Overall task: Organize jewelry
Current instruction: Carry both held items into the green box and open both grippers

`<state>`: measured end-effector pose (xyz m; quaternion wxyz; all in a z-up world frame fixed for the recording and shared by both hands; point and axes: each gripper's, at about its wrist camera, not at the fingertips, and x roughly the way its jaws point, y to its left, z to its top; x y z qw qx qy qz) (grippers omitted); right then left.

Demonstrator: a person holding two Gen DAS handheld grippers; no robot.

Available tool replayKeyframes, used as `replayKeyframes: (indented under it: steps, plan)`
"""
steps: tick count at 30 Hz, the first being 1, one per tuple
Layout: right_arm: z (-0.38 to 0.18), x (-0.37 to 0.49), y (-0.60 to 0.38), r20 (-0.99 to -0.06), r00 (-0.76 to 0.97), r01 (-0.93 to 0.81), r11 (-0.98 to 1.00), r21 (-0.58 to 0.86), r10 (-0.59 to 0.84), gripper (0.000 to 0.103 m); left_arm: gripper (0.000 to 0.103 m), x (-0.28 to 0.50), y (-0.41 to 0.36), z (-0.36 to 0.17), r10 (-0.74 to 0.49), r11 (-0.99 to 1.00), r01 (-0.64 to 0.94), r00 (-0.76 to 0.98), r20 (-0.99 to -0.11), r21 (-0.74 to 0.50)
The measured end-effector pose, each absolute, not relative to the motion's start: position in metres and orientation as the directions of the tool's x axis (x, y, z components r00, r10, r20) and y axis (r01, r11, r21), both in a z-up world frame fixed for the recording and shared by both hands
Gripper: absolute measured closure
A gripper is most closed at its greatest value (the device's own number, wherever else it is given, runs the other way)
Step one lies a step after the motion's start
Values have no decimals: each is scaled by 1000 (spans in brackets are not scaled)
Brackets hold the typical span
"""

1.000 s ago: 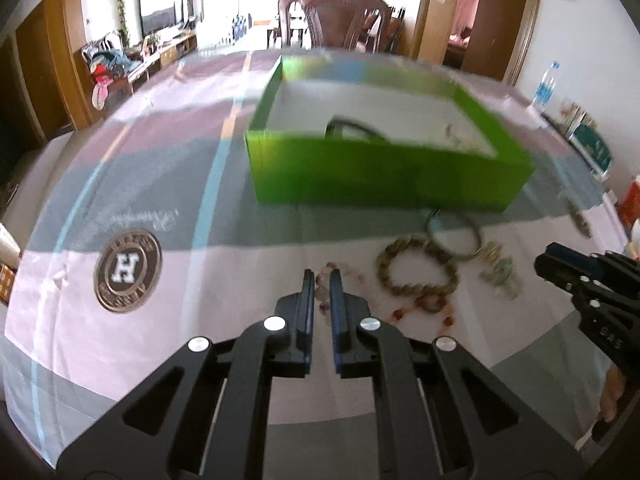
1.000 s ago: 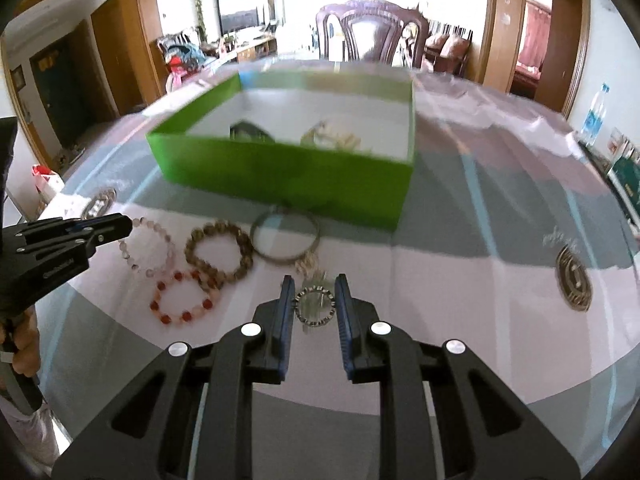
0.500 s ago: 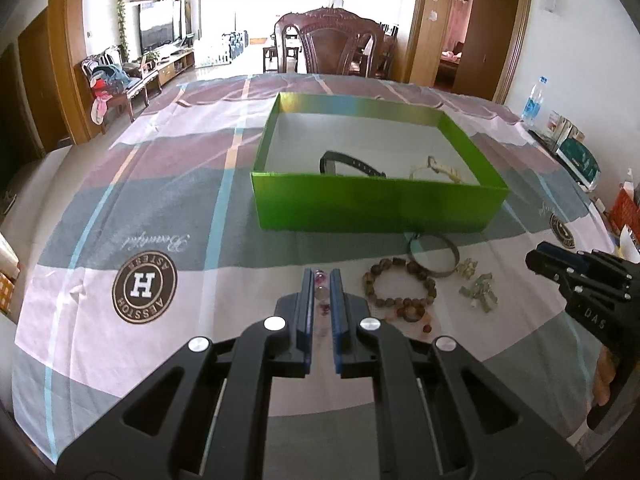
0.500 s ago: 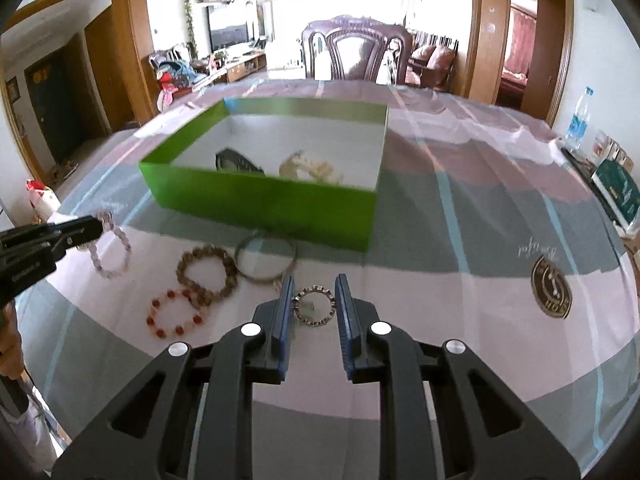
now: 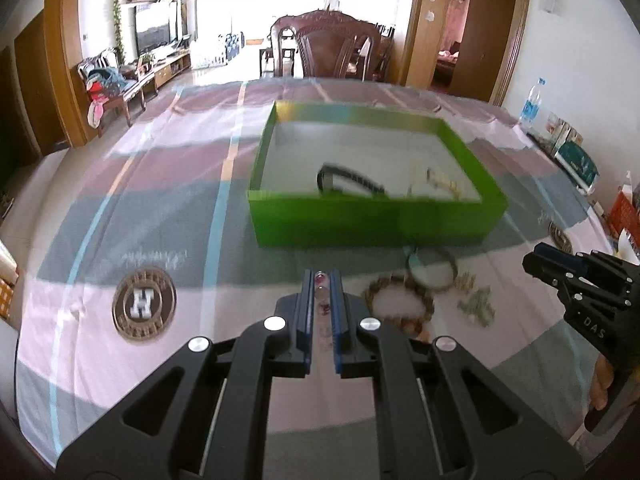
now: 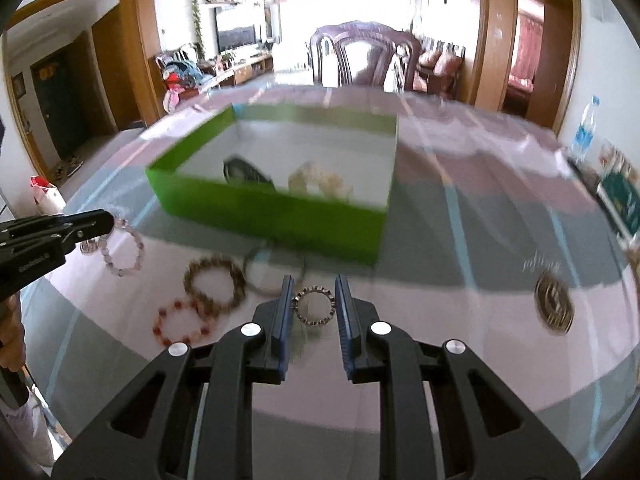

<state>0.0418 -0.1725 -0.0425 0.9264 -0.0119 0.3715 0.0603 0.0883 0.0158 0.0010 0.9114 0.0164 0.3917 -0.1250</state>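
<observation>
So far 2 pieces lie in the green box (image 6: pixel 280 216). Left gripper (image 5: pixel 321 280) pinches a pink bead bracelet (image 6: pixel 122 252), right gripper (image 6: pixel 314 292) clamps a silver ring bracelet (image 6: pixel 315 307); 3 bracelets wait outside.

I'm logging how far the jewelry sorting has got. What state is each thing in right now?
Left gripper: shut on the pink bead bracelet, lifted.
Right gripper: shut on the small metal ring bracelet.
Green box: open, no lid, holds a black band and a pale bracelet.
Brown bead bracelet: on the cloth, outside.
Red bead bracelet: on the cloth, outside.
Thin bangle: on the cloth, beside the box.
</observation>
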Motion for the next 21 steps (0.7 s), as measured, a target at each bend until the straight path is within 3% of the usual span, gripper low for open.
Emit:
replayKeyframes:
  steps: [6, 17, 18, 20, 21]
  plan:
    - [-6, 83, -166, -629, 770, -135, 991, 7, 109, 82, 95, 138, 9, 34, -207, 970, 237, 696, -687, -51]
    - [-38, 166, -156, -706, 702, -77, 995, 59, 96, 82, 95, 228, 3, 22, -149, 983, 178, 665, -732, -39]
    - [-40, 167, -155, -706, 703, -71, 996, 49, 85, 80, 95, 230, 3, 19, -150, 983, 176, 661, -735, -42]
    - [-40, 166, -156, -709, 703, -51, 998, 35, 61, 57, 92, 227, 6, 17, -149, 984, 171, 661, -735, -45]
    - [-38, 163, -158, -708, 704, -45, 998, 39, 59, 55, 89, 223, 7, 17, -149, 984, 173, 663, -733, -44]
